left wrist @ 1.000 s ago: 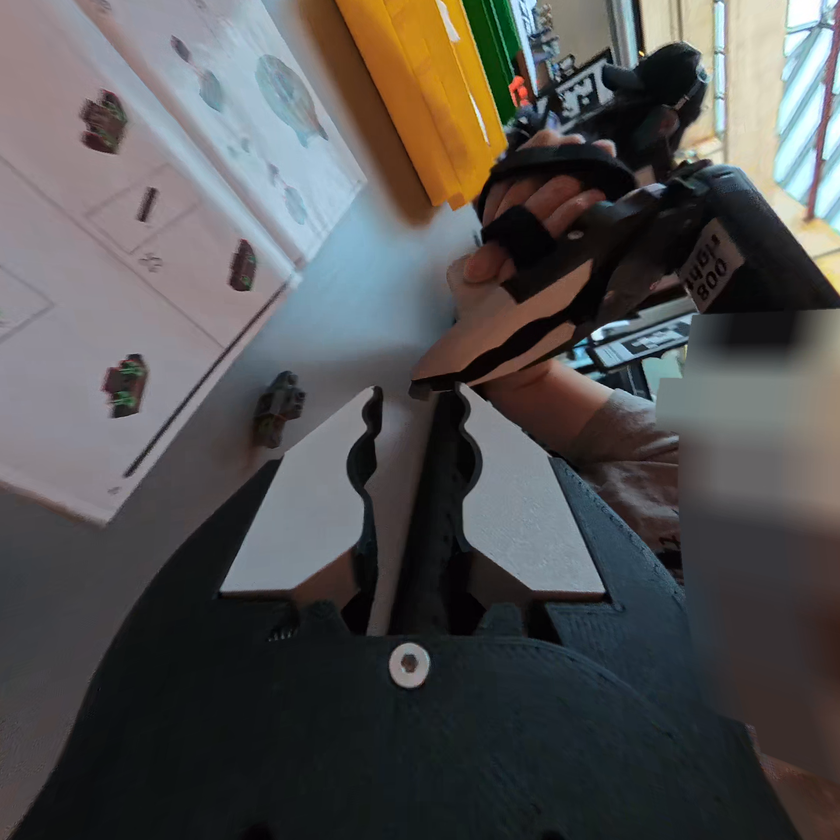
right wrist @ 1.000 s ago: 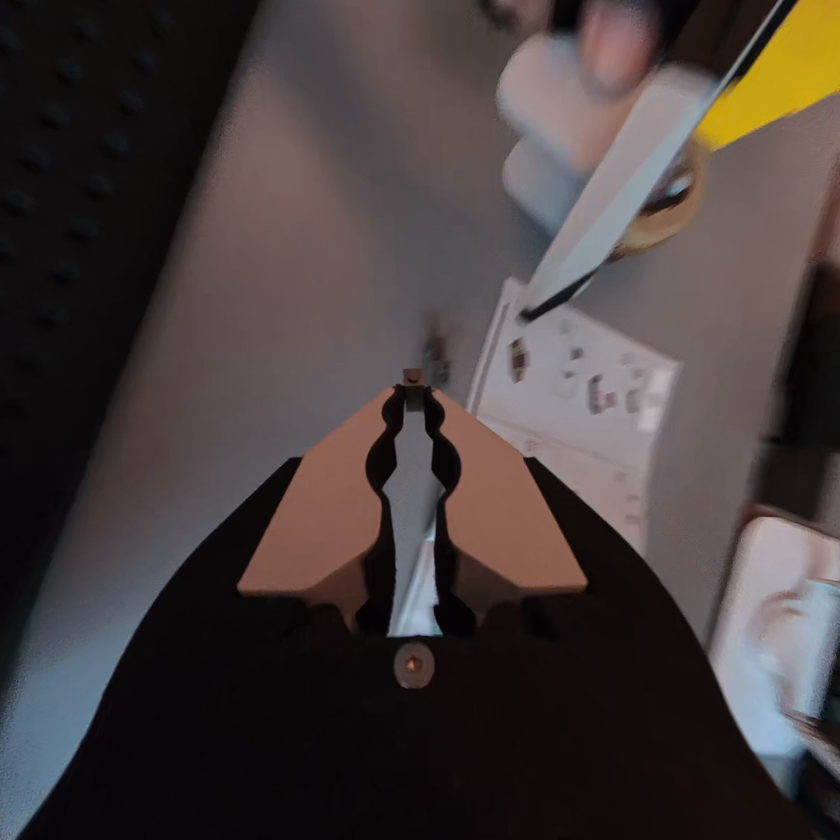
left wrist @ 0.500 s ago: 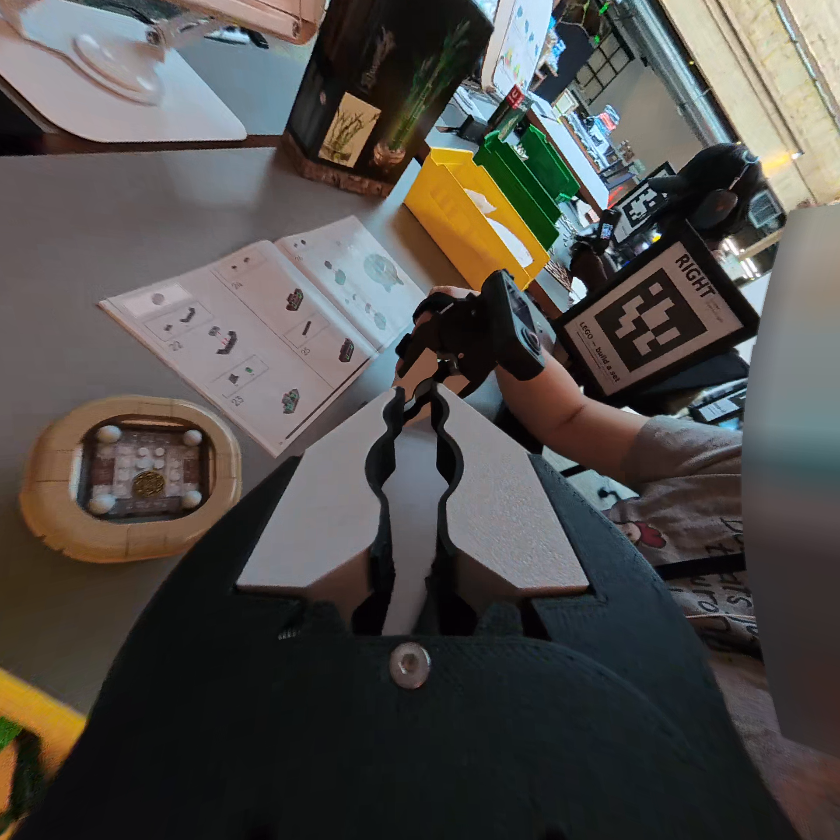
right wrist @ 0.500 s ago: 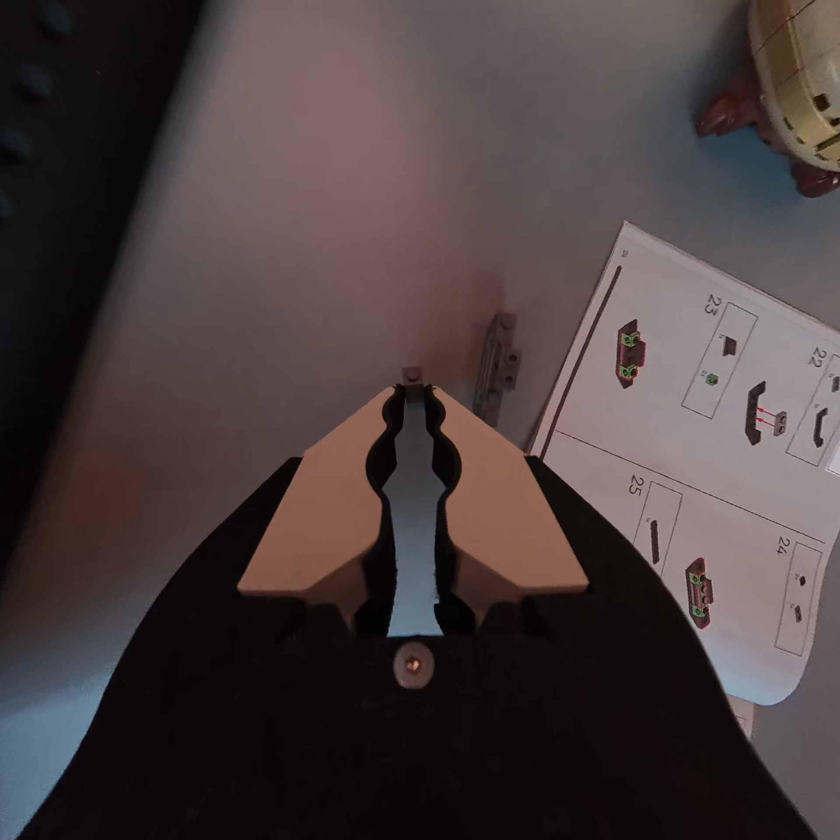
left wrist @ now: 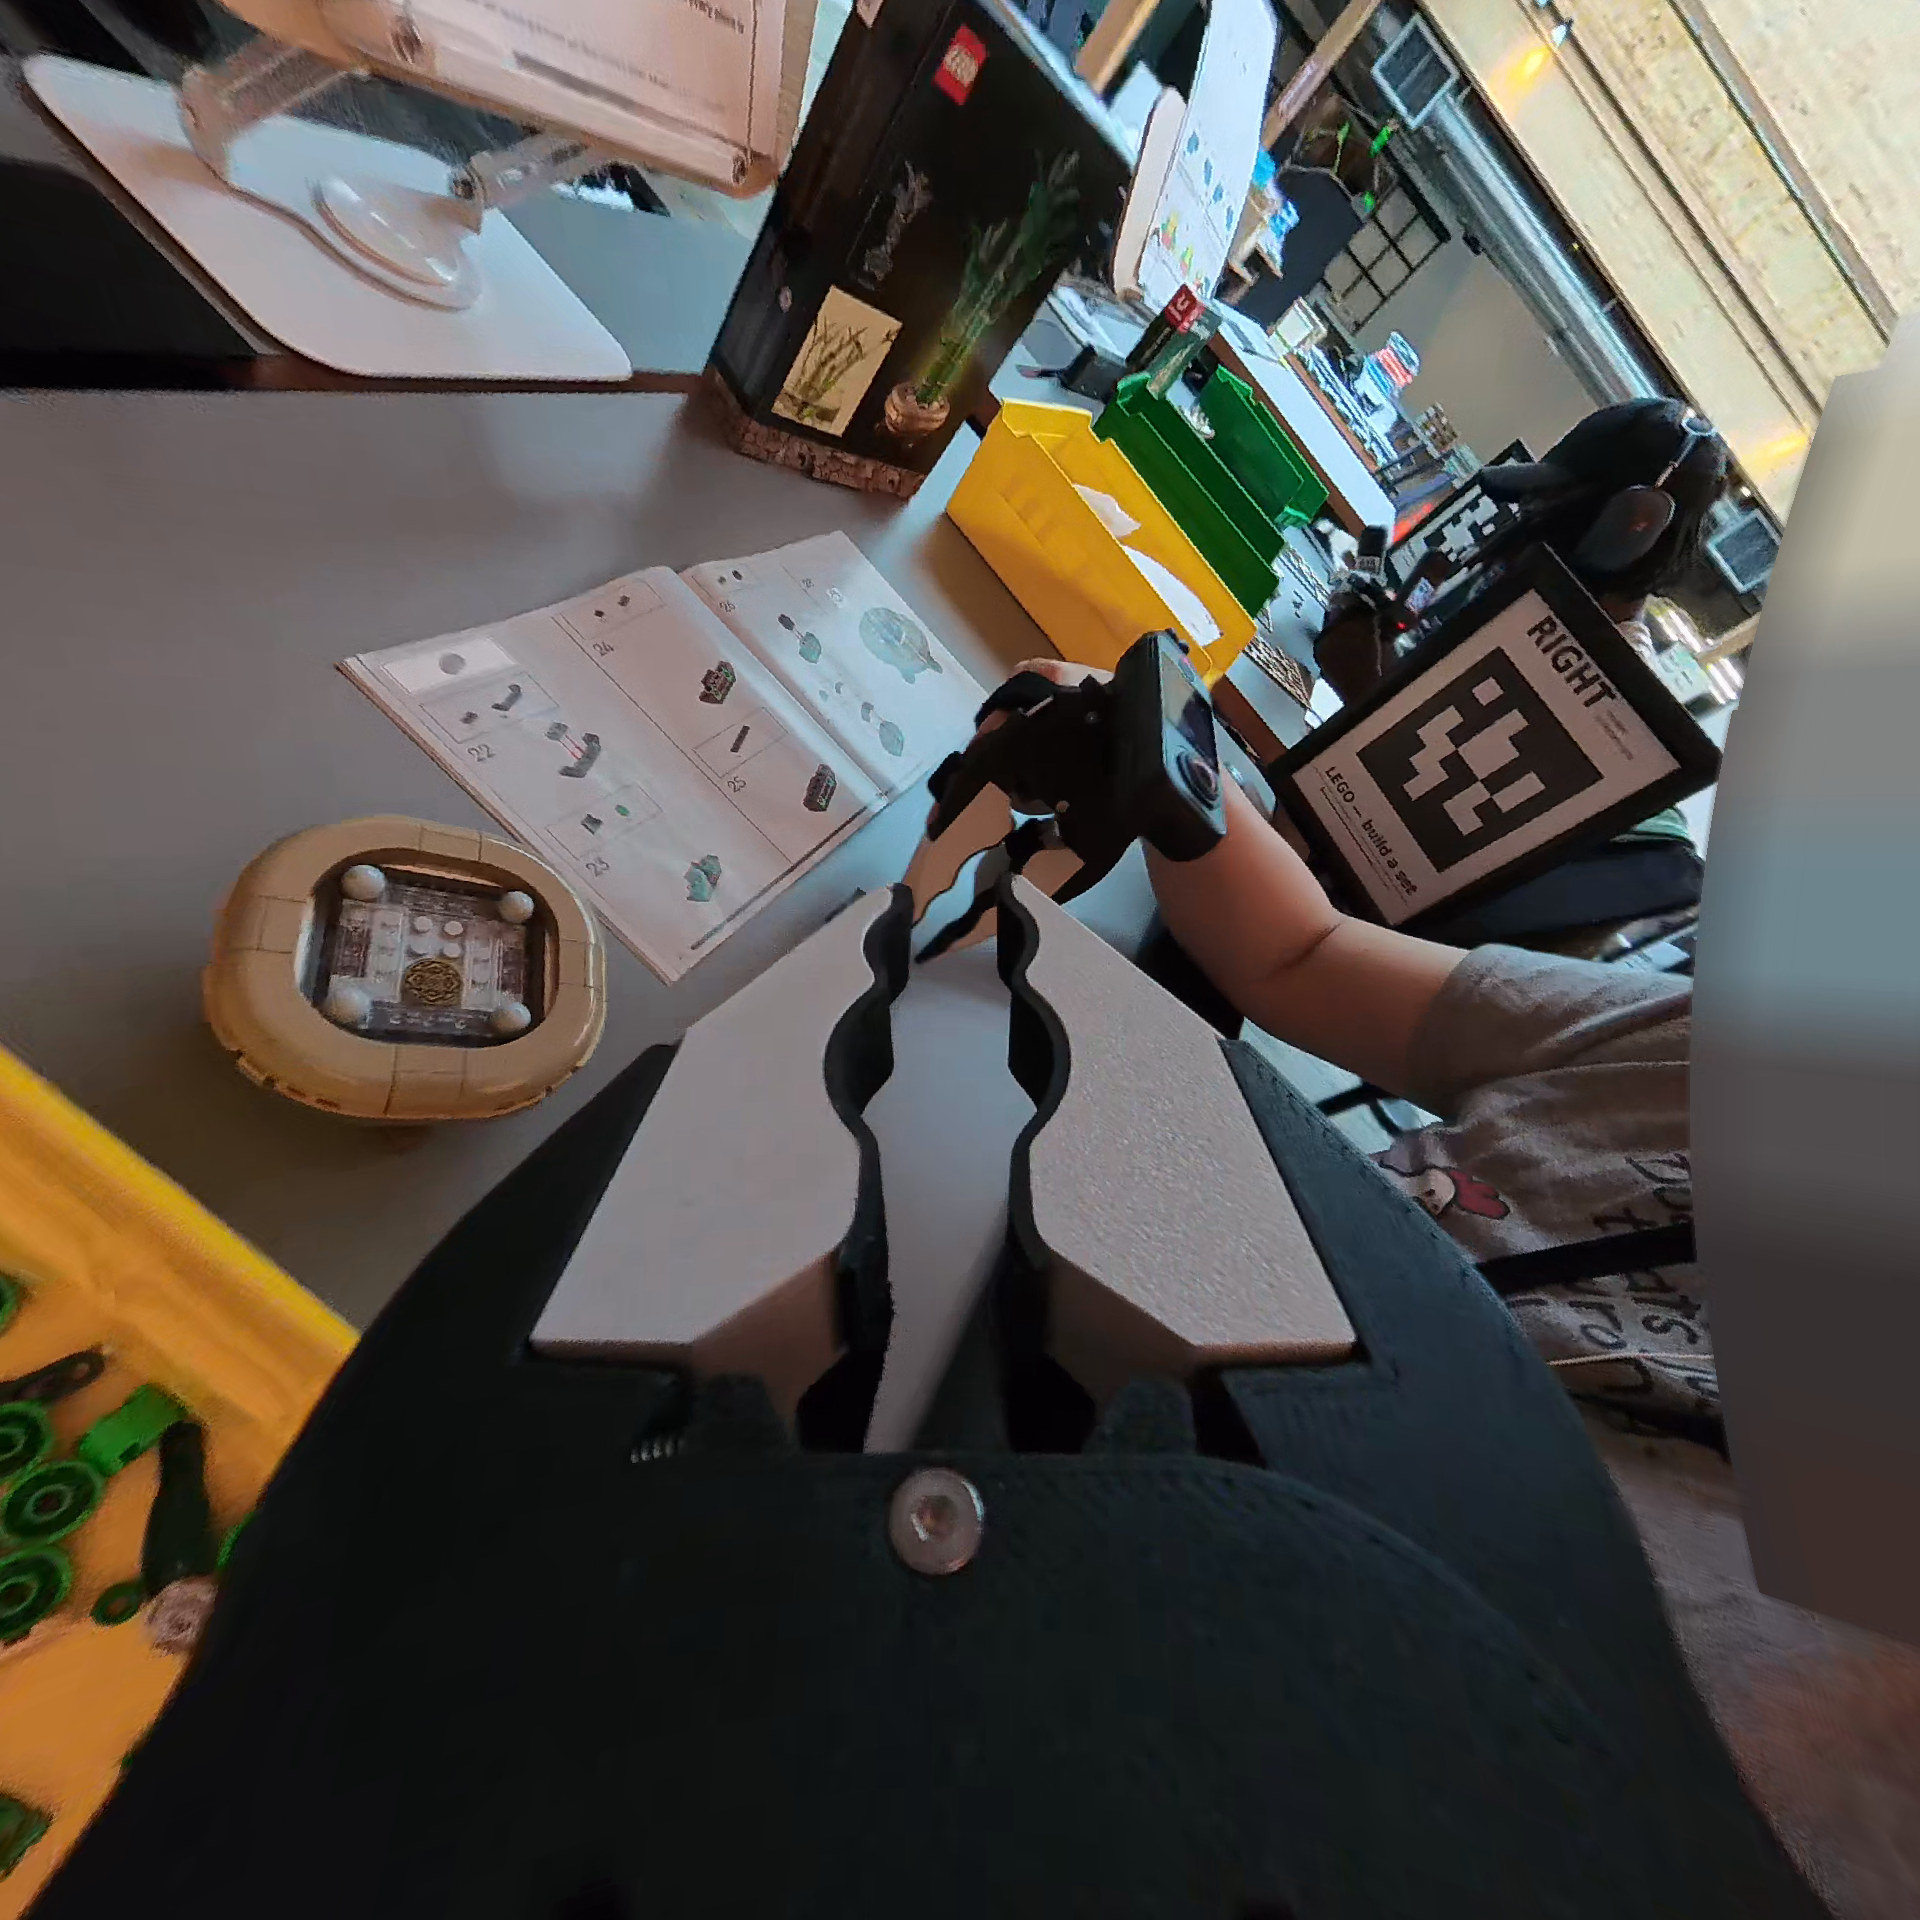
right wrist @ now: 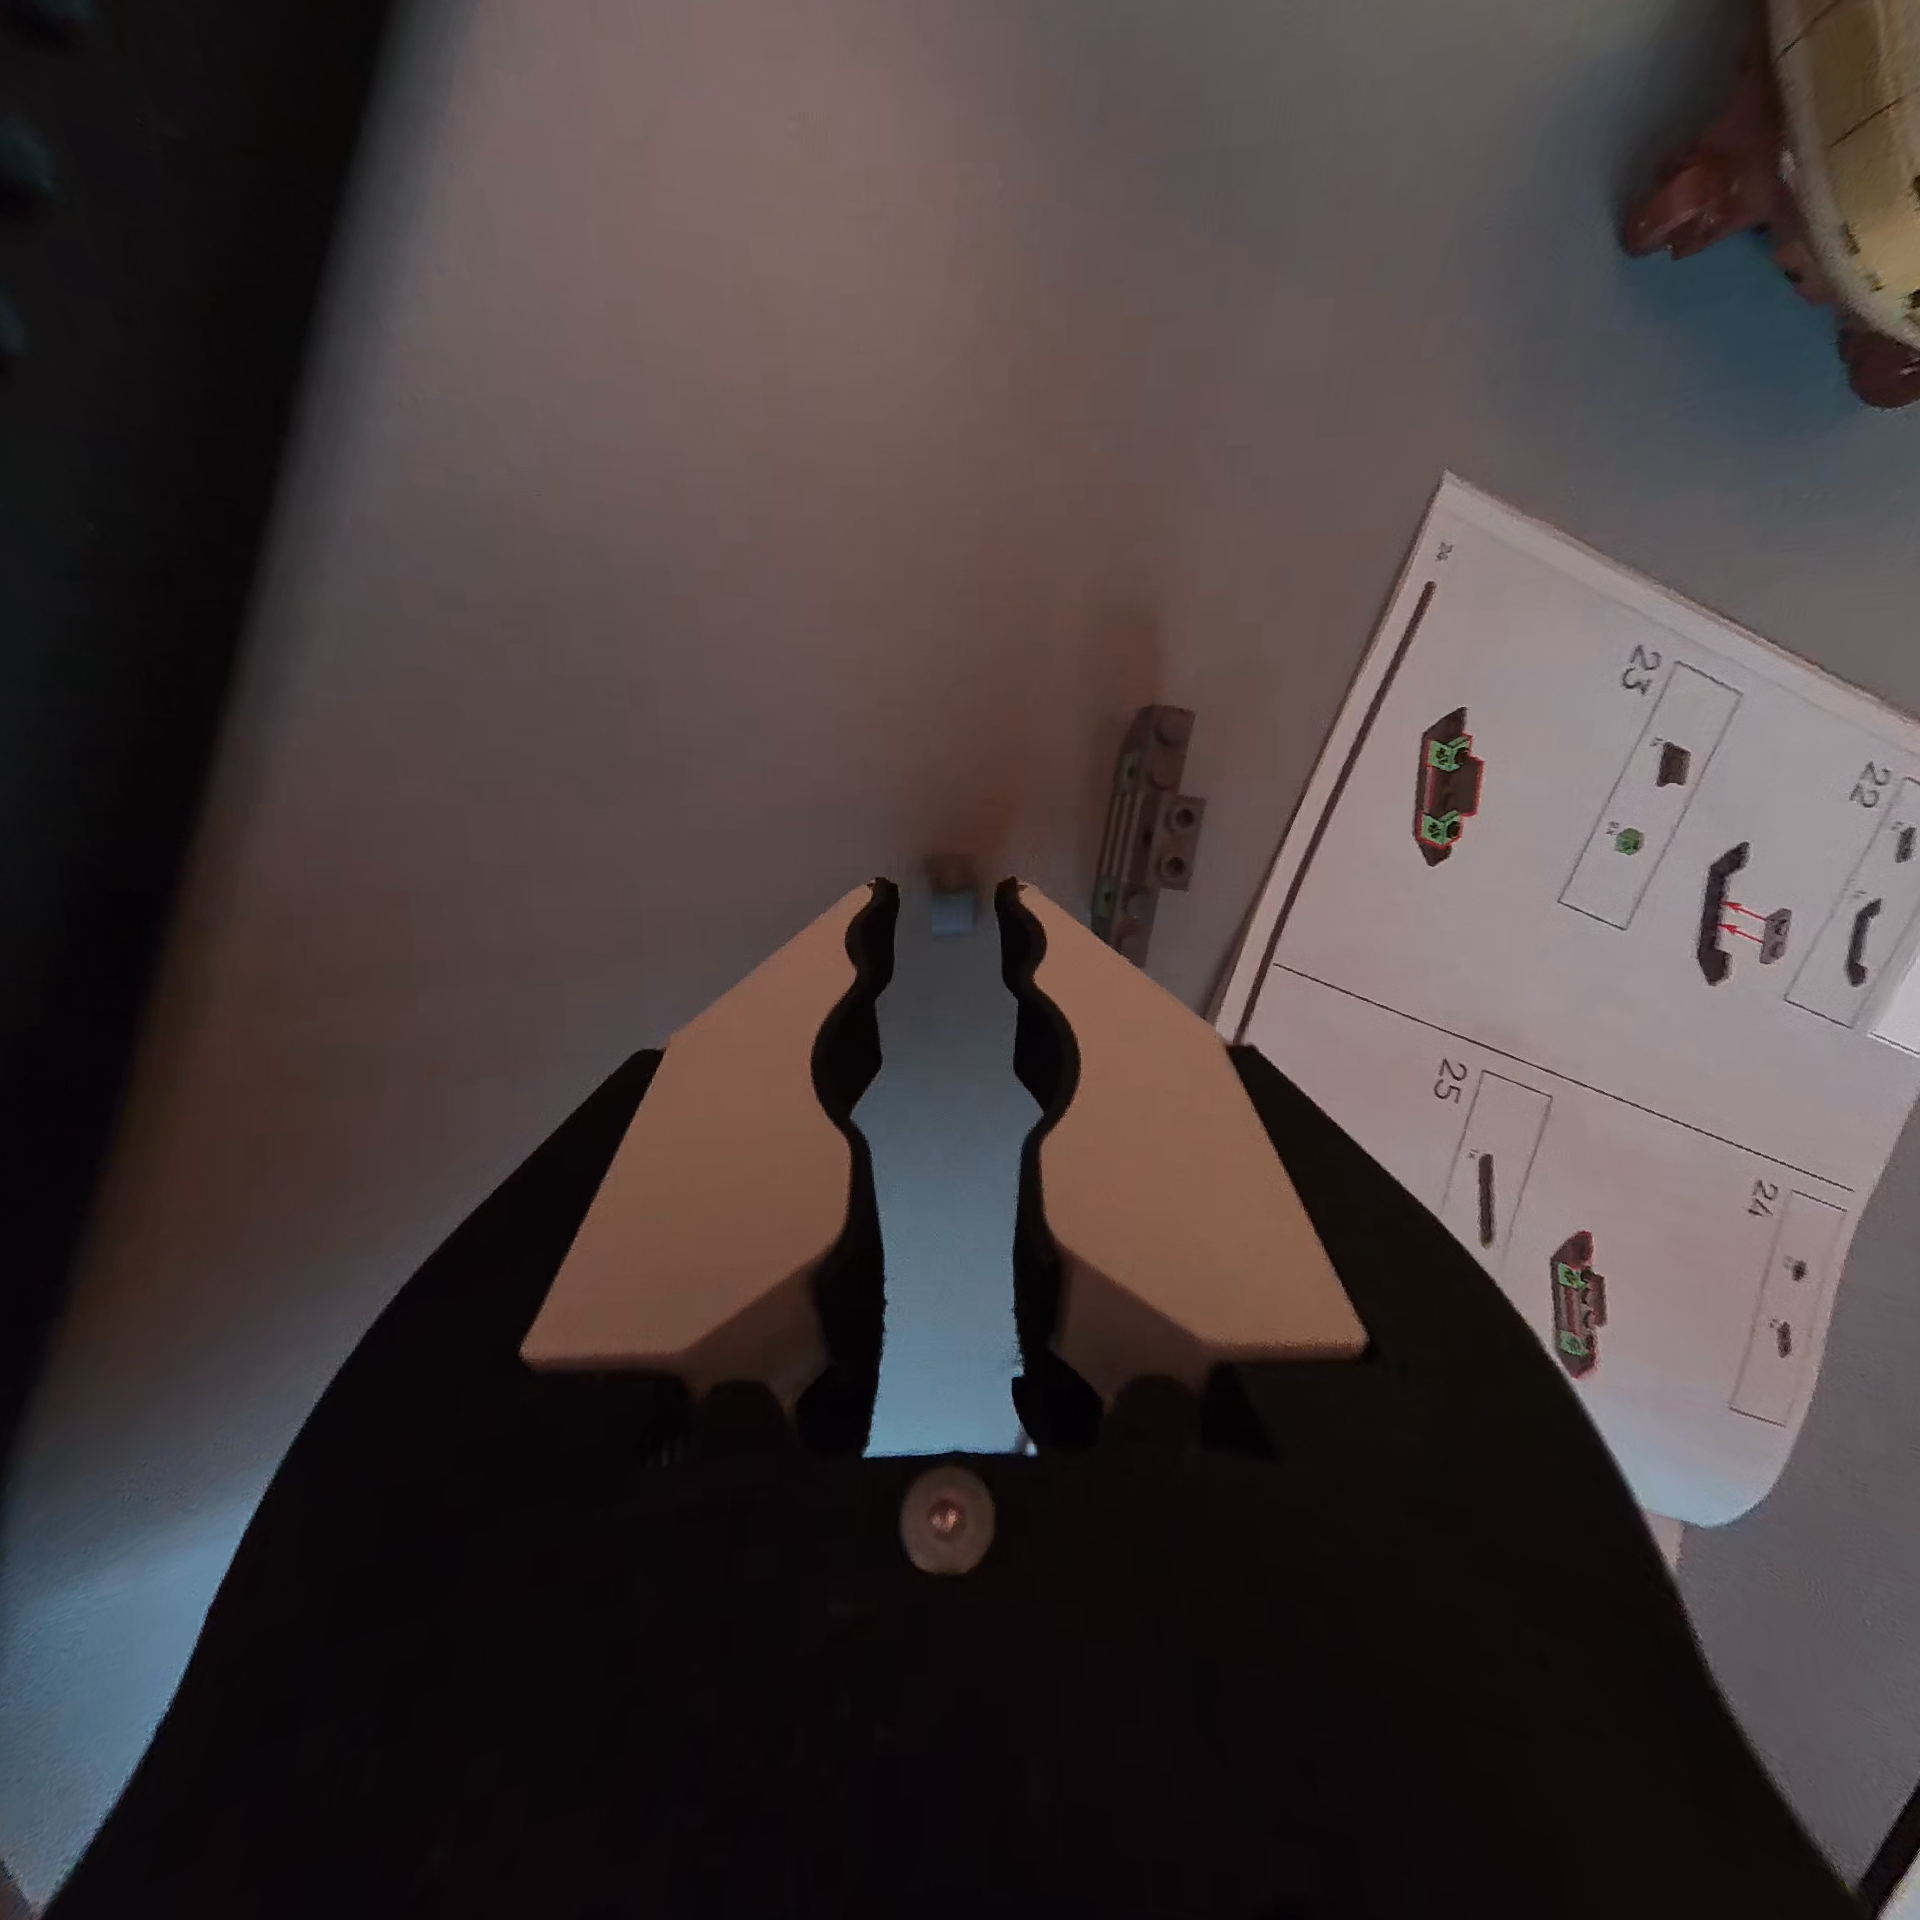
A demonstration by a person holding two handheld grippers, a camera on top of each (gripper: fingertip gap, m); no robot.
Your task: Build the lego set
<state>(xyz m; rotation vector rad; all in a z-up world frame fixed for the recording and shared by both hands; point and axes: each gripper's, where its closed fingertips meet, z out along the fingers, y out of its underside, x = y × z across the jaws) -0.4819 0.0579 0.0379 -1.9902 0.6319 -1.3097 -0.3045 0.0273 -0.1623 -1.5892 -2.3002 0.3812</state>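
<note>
My right gripper (right wrist: 945,888) is open just above the grey table. A small grey brick (right wrist: 951,909) sits between its tips, free of both fingers. A small dark grey sub-assembly (right wrist: 1148,831) lies just right of it, by the open instruction booklet (right wrist: 1610,987). My left gripper (left wrist: 951,904) is open and empty, held above the table. Beyond its tips the left wrist view shows the right gripper (left wrist: 940,914) pointing down at the table, and the booklet (left wrist: 665,727). The tan LEGO pot (left wrist: 405,966) stands to its left and also shows in the right wrist view (right wrist: 1849,177).
A yellow tray (left wrist: 156,1278) with green parts is at lower left. A yellow bin (left wrist: 1091,561), green bins (left wrist: 1205,468) and the dark set box (left wrist: 894,239) stand at the back. A white stand (left wrist: 343,260) is far left, a marker board (left wrist: 1486,748) at right.
My right gripper has opened and let go of the small grey brick, which now rests on the table. My left gripper has pulled back and up from the table and narrowed slightly.
</note>
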